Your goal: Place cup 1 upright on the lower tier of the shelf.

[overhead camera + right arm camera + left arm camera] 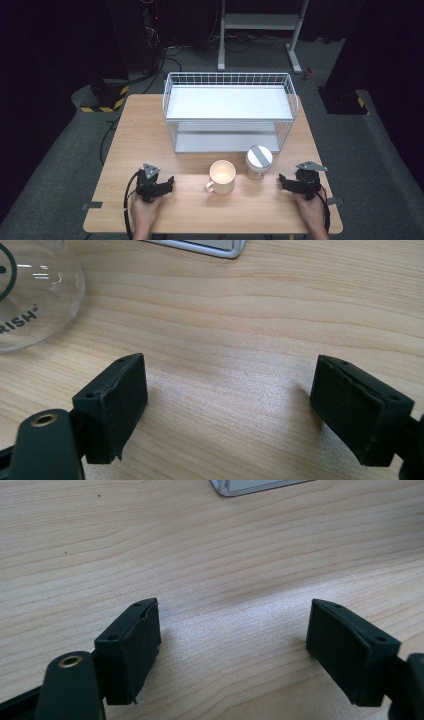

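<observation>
You can read one piece of lettering. In the right gripper view, the clear glass jar at the far left carries white capital letters "RISH" followed by a small "°" mark, low on its curved wall. The left edge of the picture cuts the word off, so whatever letters come before the "R" cannot be told. Just above that lettering on the same jar you see part of a dark printed ring, also cut off; no characters can be read in it. From the high view the jar is too small for you to make out the print. No other readable text, number or label.
</observation>
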`<action>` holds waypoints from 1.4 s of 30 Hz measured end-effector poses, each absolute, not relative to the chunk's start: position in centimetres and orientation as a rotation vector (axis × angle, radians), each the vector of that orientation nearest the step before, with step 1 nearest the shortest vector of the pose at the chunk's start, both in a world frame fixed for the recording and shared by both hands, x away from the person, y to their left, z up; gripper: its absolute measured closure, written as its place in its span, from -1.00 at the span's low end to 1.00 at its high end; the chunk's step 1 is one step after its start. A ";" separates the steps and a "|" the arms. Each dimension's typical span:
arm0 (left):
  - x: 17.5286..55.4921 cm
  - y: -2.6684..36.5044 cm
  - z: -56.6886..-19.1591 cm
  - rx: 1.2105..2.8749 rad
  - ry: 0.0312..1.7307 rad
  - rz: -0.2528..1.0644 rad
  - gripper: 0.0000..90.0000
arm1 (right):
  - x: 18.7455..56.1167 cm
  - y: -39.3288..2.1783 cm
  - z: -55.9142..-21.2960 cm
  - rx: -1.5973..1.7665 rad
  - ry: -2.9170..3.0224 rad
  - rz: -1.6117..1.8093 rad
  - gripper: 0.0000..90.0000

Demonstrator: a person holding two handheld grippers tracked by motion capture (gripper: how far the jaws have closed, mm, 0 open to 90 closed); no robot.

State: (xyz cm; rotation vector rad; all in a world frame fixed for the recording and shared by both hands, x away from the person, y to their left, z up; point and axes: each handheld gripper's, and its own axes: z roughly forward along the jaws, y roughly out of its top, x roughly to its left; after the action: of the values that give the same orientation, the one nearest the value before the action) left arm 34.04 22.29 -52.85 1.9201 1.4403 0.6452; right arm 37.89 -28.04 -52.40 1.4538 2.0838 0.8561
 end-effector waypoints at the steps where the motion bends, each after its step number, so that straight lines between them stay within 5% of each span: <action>1: 34.0 22.3 -52.9 1.920 1.440 0.645 -0.51 | 37.9 -28.0 -52.4 1.453 2.084 0.856 -0.67; 42: 34.0 22.3 -52.8 1.924 1.443 0.646 -0.50 | 36.1 -27.9 -52.2 1.415 2.071 0.896 -0.60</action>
State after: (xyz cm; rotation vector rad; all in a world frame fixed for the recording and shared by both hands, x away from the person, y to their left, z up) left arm 34.04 22.31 -52.82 1.9239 1.4428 0.6455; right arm 36.05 -27.93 -52.21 1.4151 2.0714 0.8964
